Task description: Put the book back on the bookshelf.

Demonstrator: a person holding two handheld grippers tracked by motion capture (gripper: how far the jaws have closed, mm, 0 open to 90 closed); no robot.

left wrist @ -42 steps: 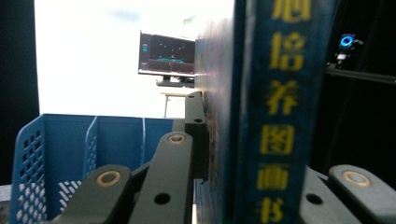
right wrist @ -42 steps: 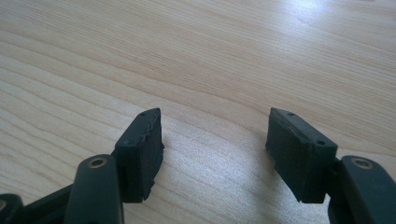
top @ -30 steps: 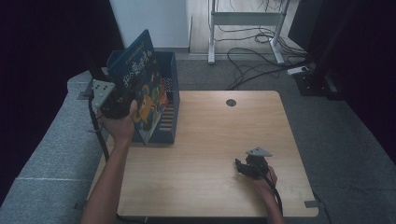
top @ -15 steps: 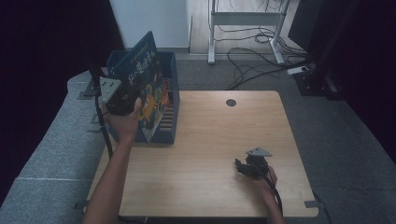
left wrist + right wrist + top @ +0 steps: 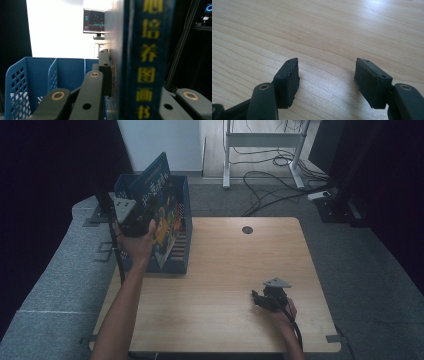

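Observation:
A blue picture book [image 5: 159, 206] with a cartoon cover stands tilted in the blue slotted crate [image 5: 183, 251] at the table's far left. My left gripper [image 5: 131, 220] is shut on the book's left edge, a hand wrapped around it. In the left gripper view the book's spine [image 5: 148, 60] with yellow characters is clamped between the black jaws of the left gripper [image 5: 132, 75], and the crate's inner walls [image 5: 37, 75] lie below. My right gripper [image 5: 260, 299] rests low on the wooden table [image 5: 225, 265] at the front right. In the right gripper view that gripper [image 5: 327, 77] is open with bare wood between the pads.
A round cable hole [image 5: 247, 229] sits near the table's far edge. Beyond the table stand a white desk frame [image 5: 260, 150] and loose cables [image 5: 280, 185] on the floor. A monitor [image 5: 94, 21] glows far off. Grey padding [image 5: 55, 270] lies left of the table.
The left hand has carried the book a little to the right and away, over the crate. The right gripper has stayed where it was.

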